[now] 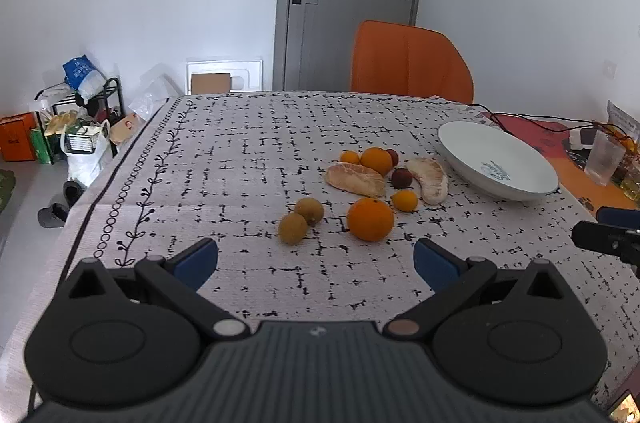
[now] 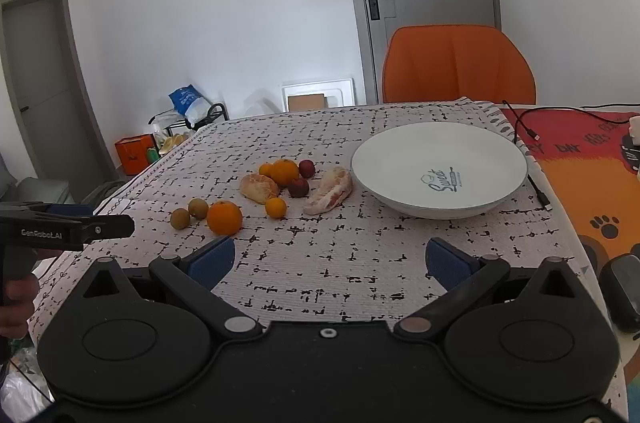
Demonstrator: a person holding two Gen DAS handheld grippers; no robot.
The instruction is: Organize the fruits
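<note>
Several fruits lie loose on the tablecloth: a big orange (image 1: 370, 219) (image 2: 224, 217), a second orange (image 1: 376, 160) (image 2: 284, 171), two small brown longans (image 1: 293, 228) (image 2: 180, 218), two peeled pomelo segments (image 1: 355, 179) (image 2: 330, 190), small kumquats (image 1: 404, 200) (image 2: 276, 207) and dark red fruits (image 1: 401, 178) (image 2: 299, 187). An empty white bowl (image 1: 496, 159) (image 2: 440, 167) stands to their right. My left gripper (image 1: 316, 263) is open and empty, just short of the big orange. My right gripper (image 2: 330, 261) is open and empty, in front of the bowl.
An orange chair (image 1: 408, 63) (image 2: 458, 65) stands behind the table. A black cable (image 2: 532, 135), a plastic cup (image 1: 604, 159) and small items lie on the orange mat at the right. Bags and a rack (image 1: 80, 127) stand on the floor at the left.
</note>
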